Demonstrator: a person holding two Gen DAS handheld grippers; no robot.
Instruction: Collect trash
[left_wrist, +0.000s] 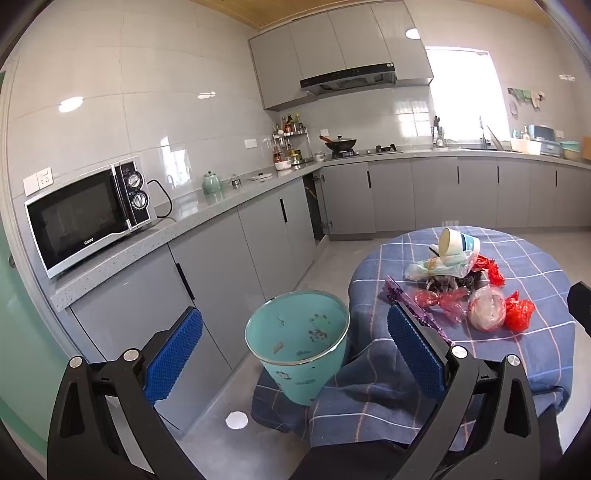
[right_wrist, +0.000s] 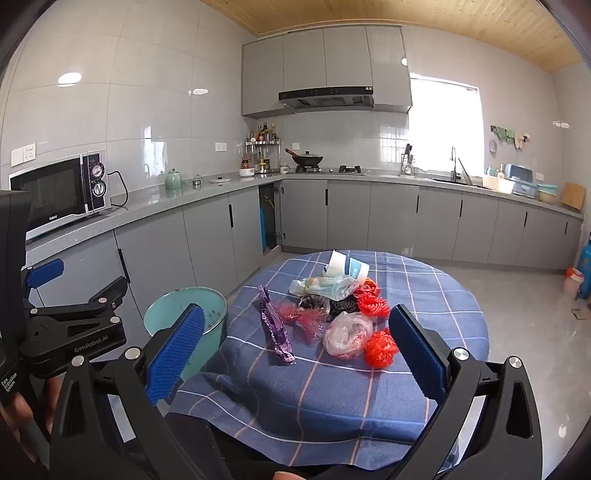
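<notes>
A heap of trash lies on a round table with a blue checked cloth (right_wrist: 332, 387): a tipped paper cup (right_wrist: 349, 267), a crumpled pale bag (right_wrist: 321, 286), a clear bag (right_wrist: 347, 334), red plastic wads (right_wrist: 380, 347), a purple wrapper (right_wrist: 273, 328). A teal bin (left_wrist: 299, 347) stands left of the table, empty as far as I can see. My left gripper (left_wrist: 295, 358) is open and frames the bin from well short of it. Wide open too, my right gripper (right_wrist: 295, 354) hovers before the heap and touches nothing. The left gripper (right_wrist: 74, 306) also shows in the right wrist view.
Grey kitchen cabinets run along the left and back walls, with a microwave (left_wrist: 88, 218) on the counter. One lower cabinet door (right_wrist: 267, 218) stands open at the corner. Grey floor lies between table and cabinets. A blue bottle (right_wrist: 585, 266) stands on the floor at far right.
</notes>
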